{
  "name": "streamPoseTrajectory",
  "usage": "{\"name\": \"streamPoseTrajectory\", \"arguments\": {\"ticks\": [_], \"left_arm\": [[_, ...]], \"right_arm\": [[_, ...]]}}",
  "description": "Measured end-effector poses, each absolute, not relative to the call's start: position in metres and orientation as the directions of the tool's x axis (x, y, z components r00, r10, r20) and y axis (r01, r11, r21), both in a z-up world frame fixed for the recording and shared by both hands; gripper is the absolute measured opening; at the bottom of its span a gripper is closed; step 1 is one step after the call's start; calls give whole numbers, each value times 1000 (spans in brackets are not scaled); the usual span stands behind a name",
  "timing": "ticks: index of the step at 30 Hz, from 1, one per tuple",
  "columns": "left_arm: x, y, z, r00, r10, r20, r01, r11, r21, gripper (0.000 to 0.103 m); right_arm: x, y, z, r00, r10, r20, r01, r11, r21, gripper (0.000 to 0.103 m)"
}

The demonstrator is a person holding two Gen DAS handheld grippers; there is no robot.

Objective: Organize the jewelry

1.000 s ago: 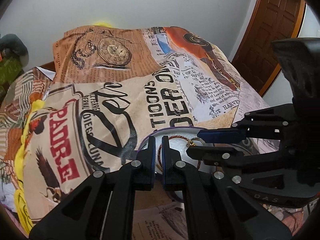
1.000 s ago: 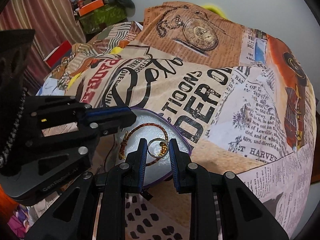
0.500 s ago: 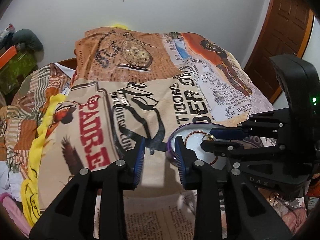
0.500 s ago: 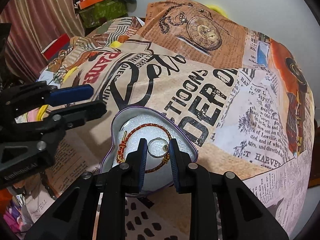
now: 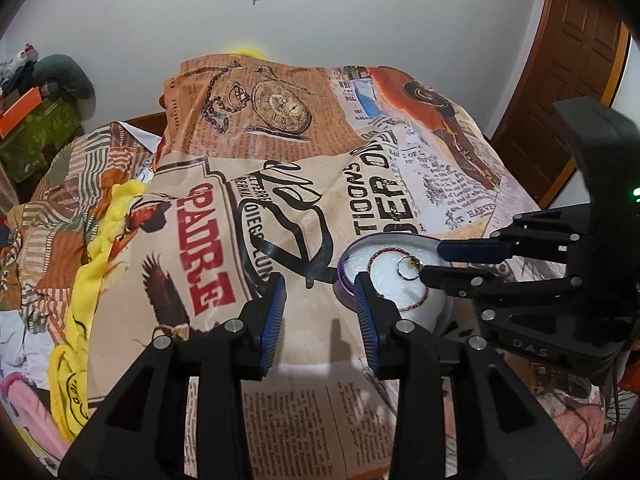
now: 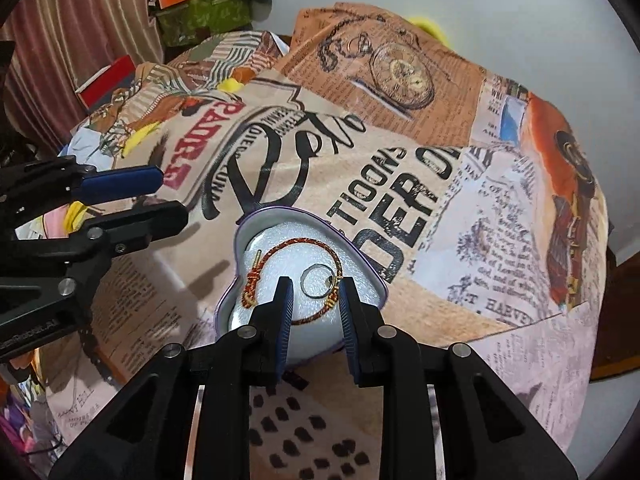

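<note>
A heart-shaped purple tin (image 6: 240, 236) with white foam lining lies on the printed bedspread. In it lie a red-and-gold cord bracelet (image 6: 280, 250) and a thin metal ring (image 6: 316, 280). My right gripper (image 6: 314, 292) is open, its fingers either side of the ring just above the foam, gripping nothing. In the left wrist view the tin (image 5: 345, 276), bracelet (image 5: 374, 258) and ring (image 5: 407, 270) sit right of my left gripper (image 5: 320, 300), which is open and empty over the bedspread. The right gripper's fingers (image 5: 472, 250) reach over the tin.
A bedspread (image 5: 280, 208) with newspaper and pocket-watch prints covers the bed. Yellow cloth (image 5: 92, 264) and clothes lie at the left. A green box (image 6: 200, 12) stands by the wall, a wooden door (image 5: 568, 72) at the right. A spotted cloth (image 6: 312, 440) lies below the tin.
My left gripper has opened and drawn back to the left, away from the tin. My right gripper stays over the ring, jaws slightly wider.
</note>
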State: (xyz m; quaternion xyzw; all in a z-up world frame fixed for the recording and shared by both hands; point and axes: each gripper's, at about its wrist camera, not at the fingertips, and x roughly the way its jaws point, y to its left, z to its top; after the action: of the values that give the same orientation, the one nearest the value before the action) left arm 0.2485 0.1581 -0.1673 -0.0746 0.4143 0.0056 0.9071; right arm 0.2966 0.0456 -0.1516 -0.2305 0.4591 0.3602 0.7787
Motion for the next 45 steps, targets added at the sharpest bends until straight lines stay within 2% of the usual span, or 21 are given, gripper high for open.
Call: {"name": "streamPoseTrajectory", "arguments": {"ticks": [10, 18, 20, 22, 23, 33, 45], "left_arm": [[227, 134, -135, 689, -71, -721, -40, 990, -135, 37], [208, 94, -122, 698, -113, -708, 39, 992, -119, 42], [205, 82, -122, 695, -127, -708, 62, 991, -117, 45], [203, 73, -123, 690, -141, -710, 79, 990, -120, 45], [202, 68, -124, 686, -148, -713, 87, 989, -122, 45], [198, 35, -149, 619, -204, -759, 130, 979, -156, 45], [188, 5, -181, 535, -245, -809, 194, 967, -164, 45]], "right_arm": [[269, 14, -107, 422, 386, -820, -750, 657, -76, 21], [251, -37, -75, 486, 421, -766, -692, 721, -43, 22], [248, -49, -72, 499, 418, -759, -676, 735, -40, 25], [247, -65, -70, 512, 419, -750, -656, 754, -26, 37], [245, -70, -69, 518, 420, -745, -650, 760, -24, 39], [233, -117, -96, 528, 371, -764, -587, 810, -13, 41], [222, -132, -140, 432, 379, -818, -600, 799, 54, 41]]}}
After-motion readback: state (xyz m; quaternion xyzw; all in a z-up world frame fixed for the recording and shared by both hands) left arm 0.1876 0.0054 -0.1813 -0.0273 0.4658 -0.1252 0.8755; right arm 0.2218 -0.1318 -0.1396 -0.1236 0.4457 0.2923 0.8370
